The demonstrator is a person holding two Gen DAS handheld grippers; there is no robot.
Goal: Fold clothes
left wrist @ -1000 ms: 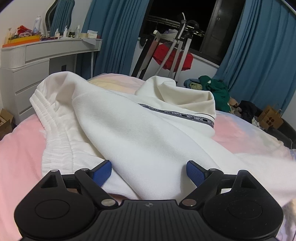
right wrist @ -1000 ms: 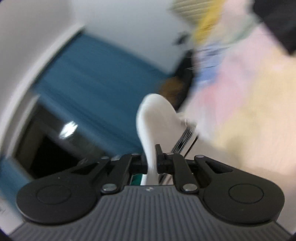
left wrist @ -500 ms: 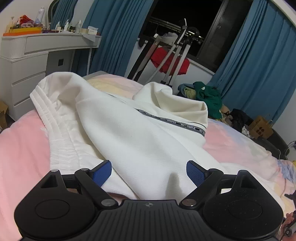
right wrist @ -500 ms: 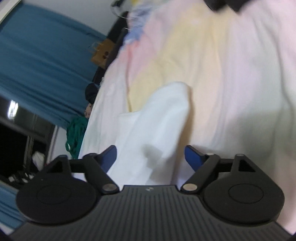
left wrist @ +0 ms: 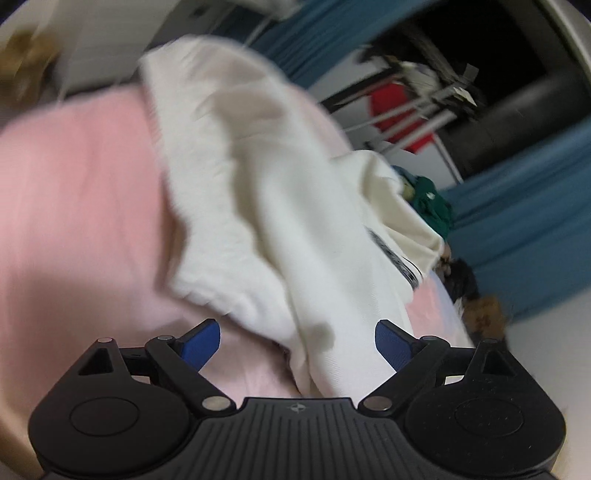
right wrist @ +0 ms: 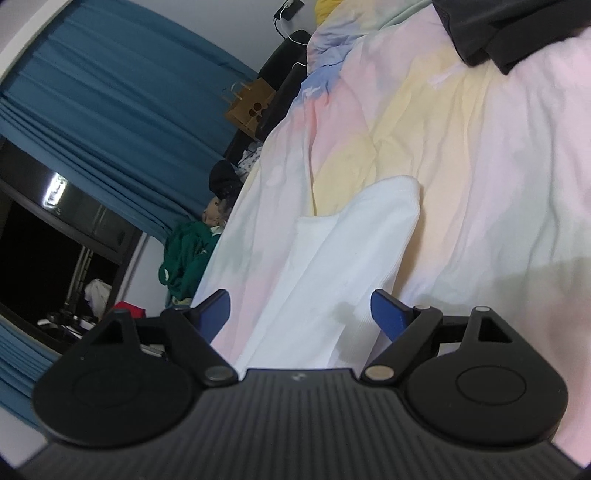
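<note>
A white garment (left wrist: pixel 266 206) with a black lettered stripe lies crumpled on the pink bedspread (left wrist: pixel 74 206); the left wrist view is blurred and tilted. My left gripper (left wrist: pixel 297 339) is open, its blue pads on either side of the garment's near fold, not gripping it. In the right wrist view a white sleeve or leg end (right wrist: pixel 347 258) of the garment lies flat on the pastel bedspread (right wrist: pixel 480 166). My right gripper (right wrist: pixel 301 312) is open, with the cloth between its pads and released.
Blue curtains (right wrist: pixel 110 110) and a dark window stand beyond the bed. A green garment pile (right wrist: pixel 188 254), a cardboard bag (right wrist: pixel 251 107) and a drying rack with a red item (left wrist: pixel 399 114) are beside the bed. A dark garment (right wrist: pixel 498 33) lies at the bed's far end.
My right gripper opened and let go of the white cloth, which now lies on the bed. My left gripper, still open, swung and tilted sharply, blurring its view.
</note>
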